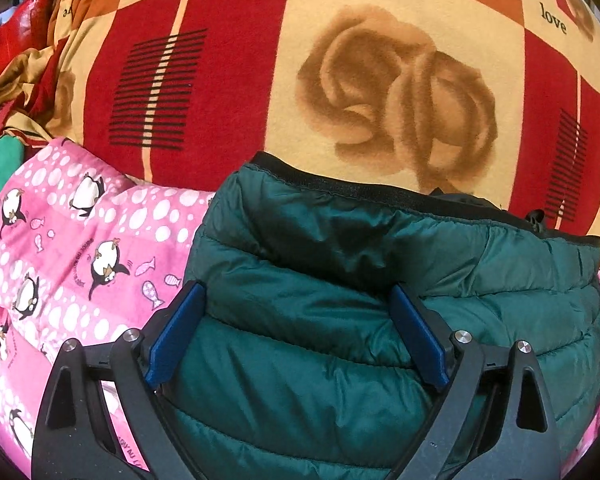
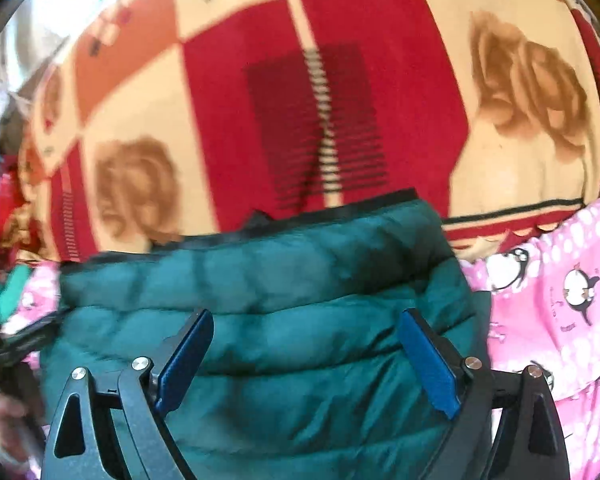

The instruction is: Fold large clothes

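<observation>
Dark green quilted puffer jacket (image 1: 380,280) lies folded on the pink penguin-print quilt (image 1: 60,248), its black-trimmed edge against the red rose blanket (image 1: 228,80). I see my left tongs (image 1: 296,332) and right tongs (image 2: 306,356) both spread wide above it, gripping nothing.

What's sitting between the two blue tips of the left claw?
Only green jacket: in the left wrist view, the left claw stands open with the puffy quilted fabric filling the gap between its tips.
</observation>
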Available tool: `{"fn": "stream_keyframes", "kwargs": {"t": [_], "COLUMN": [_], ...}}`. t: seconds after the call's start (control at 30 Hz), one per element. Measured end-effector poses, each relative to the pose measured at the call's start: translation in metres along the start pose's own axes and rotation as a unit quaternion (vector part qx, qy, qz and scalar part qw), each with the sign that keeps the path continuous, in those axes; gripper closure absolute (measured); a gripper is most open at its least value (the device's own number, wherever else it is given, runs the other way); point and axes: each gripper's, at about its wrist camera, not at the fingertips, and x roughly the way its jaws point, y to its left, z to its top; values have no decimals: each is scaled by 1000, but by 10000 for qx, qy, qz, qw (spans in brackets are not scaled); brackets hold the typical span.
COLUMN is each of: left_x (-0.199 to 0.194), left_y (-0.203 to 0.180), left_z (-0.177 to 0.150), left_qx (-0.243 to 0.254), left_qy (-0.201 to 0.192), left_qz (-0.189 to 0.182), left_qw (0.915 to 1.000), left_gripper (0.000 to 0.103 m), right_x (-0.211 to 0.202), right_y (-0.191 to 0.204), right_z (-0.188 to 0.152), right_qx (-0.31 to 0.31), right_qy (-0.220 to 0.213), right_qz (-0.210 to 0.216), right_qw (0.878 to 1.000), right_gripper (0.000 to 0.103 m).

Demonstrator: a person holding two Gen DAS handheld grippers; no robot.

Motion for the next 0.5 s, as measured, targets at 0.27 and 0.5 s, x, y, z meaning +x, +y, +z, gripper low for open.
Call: {"fn": "stream_keyframes", "kwargs": {"t": [0.27, 0.5], "left_x": [2, 0], "left_y": [0, -1], "left_z": [-1, -6], "left_qx": [1, 33], "left_qy": [-32, -126], "left_qz": [8, 65], "left_qw": [10000, 9999], "left_gripper": [7, 7], "right_x": [35, 17], "right_y": [-21, -11], "right_z": [-23, -22], "right_qx": [287, 162], "right_qy": [169, 172], "right_qz": [-149, -258], "right_qw": [9993, 9994], "right_gripper": [10, 10]}}
